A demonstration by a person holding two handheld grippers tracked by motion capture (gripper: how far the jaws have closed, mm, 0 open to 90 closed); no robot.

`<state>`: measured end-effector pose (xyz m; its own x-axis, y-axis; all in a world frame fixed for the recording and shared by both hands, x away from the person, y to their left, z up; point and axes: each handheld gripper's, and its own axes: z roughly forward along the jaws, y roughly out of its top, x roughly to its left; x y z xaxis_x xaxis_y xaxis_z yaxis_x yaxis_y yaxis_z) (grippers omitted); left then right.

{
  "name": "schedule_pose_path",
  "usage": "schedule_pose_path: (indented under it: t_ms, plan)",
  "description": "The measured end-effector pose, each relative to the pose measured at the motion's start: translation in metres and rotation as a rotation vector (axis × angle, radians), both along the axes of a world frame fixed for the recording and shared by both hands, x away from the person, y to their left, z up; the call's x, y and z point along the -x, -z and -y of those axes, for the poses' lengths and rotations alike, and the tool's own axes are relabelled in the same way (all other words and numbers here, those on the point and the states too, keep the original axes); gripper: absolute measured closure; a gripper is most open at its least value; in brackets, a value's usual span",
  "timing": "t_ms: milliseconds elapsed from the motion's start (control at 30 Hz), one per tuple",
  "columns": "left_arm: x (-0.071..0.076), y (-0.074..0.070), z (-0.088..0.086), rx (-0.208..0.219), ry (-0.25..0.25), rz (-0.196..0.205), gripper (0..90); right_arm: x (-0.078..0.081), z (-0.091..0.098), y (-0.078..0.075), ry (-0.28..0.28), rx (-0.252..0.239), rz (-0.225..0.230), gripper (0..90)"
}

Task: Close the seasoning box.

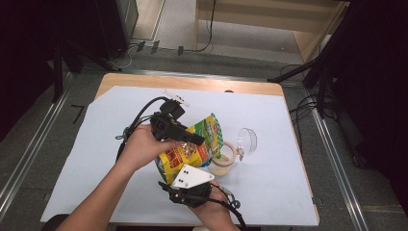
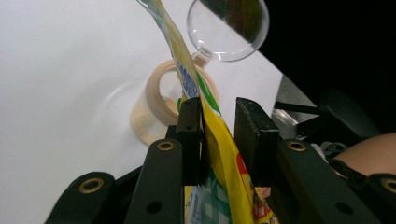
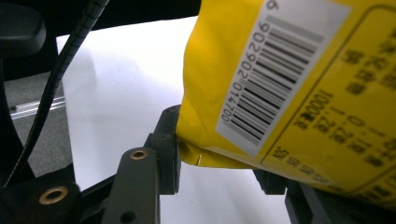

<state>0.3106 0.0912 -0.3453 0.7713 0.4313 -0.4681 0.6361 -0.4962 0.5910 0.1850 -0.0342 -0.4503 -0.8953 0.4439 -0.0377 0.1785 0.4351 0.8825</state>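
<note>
Both claws clamped on yellow bag (image 1: 190, 151), right claw (image 3: 219, 158) half hidden behind it.

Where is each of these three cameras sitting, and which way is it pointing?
High view: above the person's side, looking forward and down on the table; forearms and both hands show.
Left gripper view: rides the left gripper, looking along its jaws at the jar and clear lid.
Right gripper view: rides the right gripper, facing the barcode.
Shared: all three show the yellow snack bag.
</note>
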Motion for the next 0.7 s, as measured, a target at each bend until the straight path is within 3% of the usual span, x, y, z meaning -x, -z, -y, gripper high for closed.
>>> schedule_pose_path:
  t_ms: [433, 700]
  plan:
    - [0.0061, -0.0036, -0.0009, 0.015, -0.005, 0.035, 63.2, -0.0038, 0.0005, 0.0033, 0.015, -0.045, -0.041, 61.2]
    - [0.0078, -0.0057, -0.0052, 0.002, -0.015, 0.032, 66.2, -0.0032, 0.0028, 0.0004, 0.019, -0.059, -0.051, 61.2]
